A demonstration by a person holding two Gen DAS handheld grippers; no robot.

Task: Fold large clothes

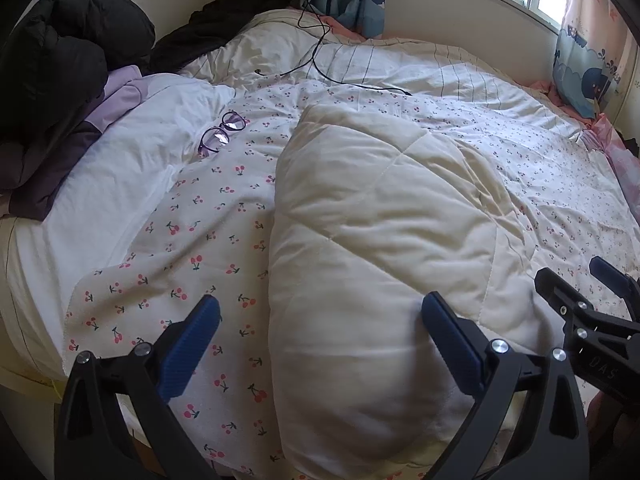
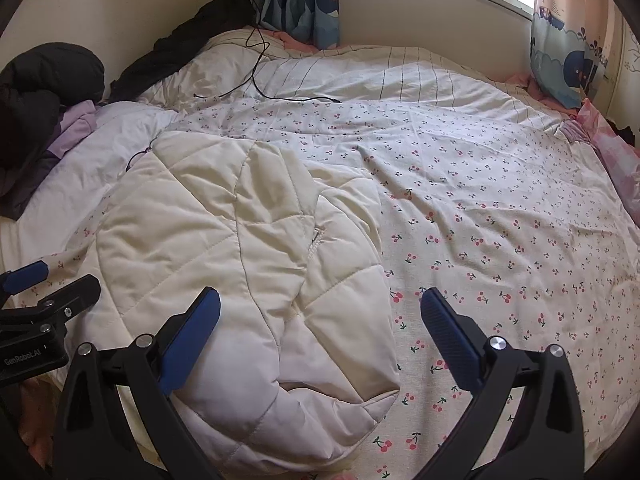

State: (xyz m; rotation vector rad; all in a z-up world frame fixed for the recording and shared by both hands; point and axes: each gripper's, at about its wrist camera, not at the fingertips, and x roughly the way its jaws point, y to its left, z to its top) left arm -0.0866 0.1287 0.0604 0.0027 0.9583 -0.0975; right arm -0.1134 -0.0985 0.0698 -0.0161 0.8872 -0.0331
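- The wide bed, covered in a white cotton sheet printed with small red cherries [image 2: 480, 220], is the work surface; a striped cream duvet [image 2: 400, 76] lies bunched along its far side under the window.
- The task's garment, a cream quilted padded jacket [image 2: 248, 248], lies on the cherry sheet at the near edge of the bed. In the right wrist view it is gathered into one thick, rounded bundle, with panels overlapping and a short zip or pocket opening showing near the middle. I judge the main folds are made, but the bundle looks loose and puffy, and no sleeves can be told apart, so some tucking or flattening may be left.
- A heap of dark and lilac clothes [image 1: 52, 92] sits at the head end, well apart from the jacket; whether these await folding I cannot tell.
- The left gripper [image 1: 320, 344] hovers over the near end of the jacket's left edge, jaws spread wide, holding nothing.
- The right gripper [image 2: 320, 336] hovers over the jacket's right edge and the sheet beside it, jaws likewise wide apart and empty.
- A black charging cable [image 1: 320, 60] trails across the duvet.
- A pair of purple-rimmed glasses [image 1: 222, 134] rests on the sheet just beyond the jacket's far left corner, near enough to mind if the bundle is shifted.
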